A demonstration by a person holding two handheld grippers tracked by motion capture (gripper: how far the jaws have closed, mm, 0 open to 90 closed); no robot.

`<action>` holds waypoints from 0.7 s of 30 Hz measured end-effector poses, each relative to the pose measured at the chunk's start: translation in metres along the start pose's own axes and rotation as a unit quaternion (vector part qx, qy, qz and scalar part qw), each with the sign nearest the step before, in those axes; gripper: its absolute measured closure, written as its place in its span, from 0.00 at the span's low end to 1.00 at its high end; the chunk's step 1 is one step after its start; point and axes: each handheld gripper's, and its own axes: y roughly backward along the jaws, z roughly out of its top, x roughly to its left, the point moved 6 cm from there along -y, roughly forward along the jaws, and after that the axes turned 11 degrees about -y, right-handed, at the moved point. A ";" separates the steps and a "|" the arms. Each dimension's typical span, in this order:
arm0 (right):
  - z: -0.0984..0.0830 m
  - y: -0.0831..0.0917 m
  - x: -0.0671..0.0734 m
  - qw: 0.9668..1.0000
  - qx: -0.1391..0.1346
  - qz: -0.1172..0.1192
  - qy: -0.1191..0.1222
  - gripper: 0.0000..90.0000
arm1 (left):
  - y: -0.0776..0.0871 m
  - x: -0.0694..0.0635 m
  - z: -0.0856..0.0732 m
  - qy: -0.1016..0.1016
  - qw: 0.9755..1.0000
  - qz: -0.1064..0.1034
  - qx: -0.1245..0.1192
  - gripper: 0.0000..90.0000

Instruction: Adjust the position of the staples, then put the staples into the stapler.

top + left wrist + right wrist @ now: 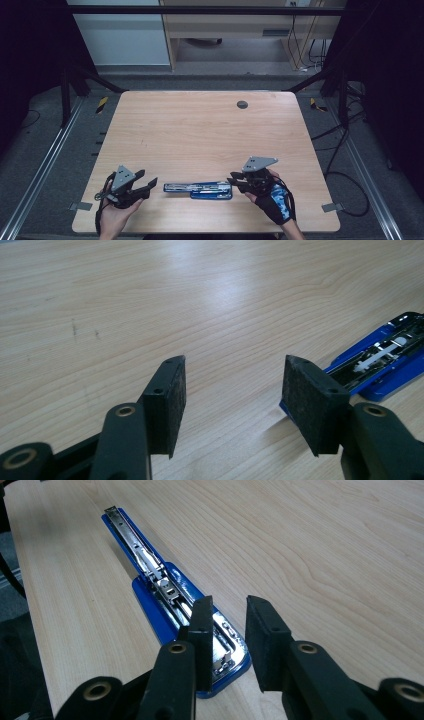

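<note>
While the blue stapler (200, 189) lies swung open flat, low centre on the desk (200, 130), both grippers flank it, jaws open, gripping nothing. Left gripper (146, 186) stands just clear; right gripper (227, 612) hovers over the base end. Likely next: close on that end squarely.

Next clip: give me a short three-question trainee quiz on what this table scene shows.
1. True or false: the blue stapler lies swung open flat on the table.
2. Which gripper is nearer the stapler's wide base end: A) left gripper B) right gripper?
3. What lies between the left gripper's fingers?

Key:
1. True; its metal staple channel faces up.
2. B.
3. Nothing but bare tabletop; the stapler lies off to one side of them.
</note>
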 end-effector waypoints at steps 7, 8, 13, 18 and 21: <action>-0.015 0.002 0.000 1.000 -0.005 -0.001 -0.020 0.88 | -0.004 -0.004 0.009 -0.016 1.000 -0.019 0.001 0.48; -0.017 0.003 0.001 1.000 -0.006 0.001 -0.021 0.89 | -0.005 -0.005 0.010 -0.019 1.000 -0.023 0.000 0.48; -0.026 0.007 0.004 1.000 -0.005 0.005 -0.028 0.97 | -0.010 -0.011 0.016 -0.038 0.998 -0.048 -0.001 0.48; -0.033 0.006 0.005 0.999 -0.001 0.000 -0.032 1.00 | -0.015 -0.016 0.021 -0.053 0.996 -0.074 -0.001 0.47; -0.035 0.005 0.005 0.999 -0.005 0.002 -0.033 1.00 | -0.017 -0.020 0.020 -0.063 0.994 -0.085 0.004 0.47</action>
